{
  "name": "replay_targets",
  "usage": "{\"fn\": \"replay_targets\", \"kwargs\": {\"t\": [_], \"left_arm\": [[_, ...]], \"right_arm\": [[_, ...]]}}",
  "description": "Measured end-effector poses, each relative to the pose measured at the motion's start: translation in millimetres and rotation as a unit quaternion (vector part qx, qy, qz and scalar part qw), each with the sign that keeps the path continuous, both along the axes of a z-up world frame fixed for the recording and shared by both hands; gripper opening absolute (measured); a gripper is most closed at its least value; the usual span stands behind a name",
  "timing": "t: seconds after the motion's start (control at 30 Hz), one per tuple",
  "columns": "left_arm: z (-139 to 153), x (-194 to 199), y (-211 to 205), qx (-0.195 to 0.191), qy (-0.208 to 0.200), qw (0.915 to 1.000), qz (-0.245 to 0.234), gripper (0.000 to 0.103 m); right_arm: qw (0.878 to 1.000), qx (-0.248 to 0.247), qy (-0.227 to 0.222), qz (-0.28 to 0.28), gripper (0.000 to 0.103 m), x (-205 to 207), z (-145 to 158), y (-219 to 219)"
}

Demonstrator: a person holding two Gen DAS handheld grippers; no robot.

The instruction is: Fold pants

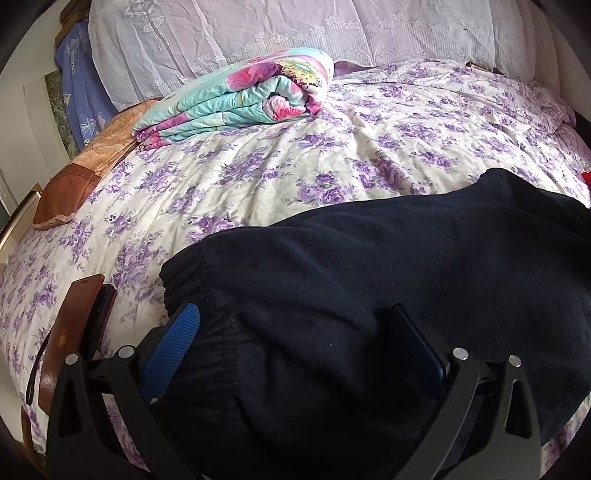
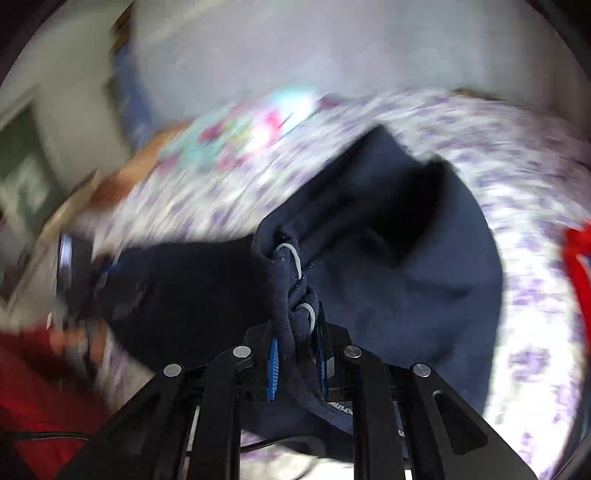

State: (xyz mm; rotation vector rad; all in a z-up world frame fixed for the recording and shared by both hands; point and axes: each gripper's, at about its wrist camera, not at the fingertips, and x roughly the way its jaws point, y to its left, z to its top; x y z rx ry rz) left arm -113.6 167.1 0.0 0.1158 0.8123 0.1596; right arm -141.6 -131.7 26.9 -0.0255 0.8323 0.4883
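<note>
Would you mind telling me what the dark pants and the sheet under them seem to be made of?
The pants look like navy fleece or brushed knit: a matte, fuzzy nap with lint specks and a gathered elastic band. The bed sheet looks like thin woven cotton, matte, with a printed purple floral and fine creases. Both are judged by look alone.

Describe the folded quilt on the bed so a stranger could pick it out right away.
Start at the bed, covered by a cream sheet printed with purple flowers, and look to its far left side, just below the pale lace curtain. There lies the folded quilt, resting partly on a brown pillow. It alone is turquoise with big pink blossoms, unlike the plain dark pants nearer the camera.
</note>
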Motion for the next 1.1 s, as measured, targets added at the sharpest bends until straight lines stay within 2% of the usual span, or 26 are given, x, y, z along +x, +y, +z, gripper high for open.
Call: {"fn": "replay_targets", "kwargs": {"t": [0.07,0.1,0.13,0.2,0.27,0.33,0.4,0.47,0.53,0.63,0.7,0.77,0.83,0.93,1.0,1.07,1.1], "left_arm": [[0.3,-0.3,1.5,-0.006,-0.002,1.0000,-0.001,0.099],[0.6,-0.7,1.9,-0.008,-0.003,1.0000,-0.001,0.099],[0.8,-0.9,2.5,-0.010,-0.004,0.9999,-0.002,0.099],[0.8,-1.7,2.8,-0.012,-0.004,0.9999,-0.004,0.099],[1.0,-2.8,3.2,-0.014,-0.006,0.9999,-0.004,0.099],[1.2,-3.2,3.6,-0.017,-0.007,0.9998,-0.004,0.099],[1.4,-3.4,4.1,-0.019,-0.008,0.9998,-0.005,0.099],[1.3,-3.6,4.0,-0.019,-0.008,0.9998,-0.004,0.099],[1.3,-3.7,4.0,-0.019,-0.008,0.9998,-0.004,0.099],[1.1,-3.6,3.9,-0.019,-0.009,0.9998,-0.004,0.099],[0.9,-3.5,3.7,-0.017,-0.008,0.9998,-0.004,0.099],[1.0,-3.5,3.7,-0.015,-0.008,0.9998,-0.004,0.099],[0.9,-3.7,3.4,-0.017,-0.008,0.9998,-0.004,0.099],[1.5,-4.1,3.9,-0.022,-0.008,0.9997,-0.005,0.099],[4.0,-4.3,4.6,-0.024,0.004,0.9996,-0.012,0.099],[8.0,-6.6,5.4,-0.023,0.024,0.9990,-0.029,0.099],[12.9,-11.1,7.1,-0.031,0.032,0.9982,-0.041,0.099]], "right_arm": [[0.997,-0.043,0.048,0.052,0.022,-1.1,-34.1,28.8],[0.995,-0.066,0.046,0.063,0.030,-4.9,-44.6,37.0],[0.995,-0.070,0.033,0.070,0.043,-10.0,-44.6,40.4],[0.994,-0.064,0.045,0.080,0.061,-14.1,-35.7,43.6],[0.995,-0.040,0.036,0.081,0.061,-18.0,-17.8,39.3],[0.997,-0.010,0.007,0.072,0.061,-25.4,2.9,32.0],[0.999,0.008,-0.013,0.035,0.061,-17.3,17.4,21.9],[1.000,-0.001,-0.022,-0.002,0.061,0.9,19.9,19.0],[0.998,-0.034,-0.021,-0.038,0.060,23.9,10.4,22.7],[0.996,-0.065,0.012,-0.055,0.060,53.2,-13.5,35.8],[0.988,-0.131,0.056,-0.065,0.061,73.2,-46.2,49.0],[0.990,-0.106,0.048,-0.075,0.065,79.8,-55.5,43.9],[0.991,-0.086,0.065,-0.084,0.065,83.1,-46.7,40.3],[0.996,-0.018,0.018,-0.081,0.065,66.4,-11.4,32.0],[0.996,-0.019,-0.001,-0.088,0.065,63.9,-1.3,34.6],[0.995,-0.025,0.032,-0.086,0.069,73.3,-14.9,41.0],[0.993,-0.043,0.067,-0.084,0.072,81.6,-34.8,46.3]]}}
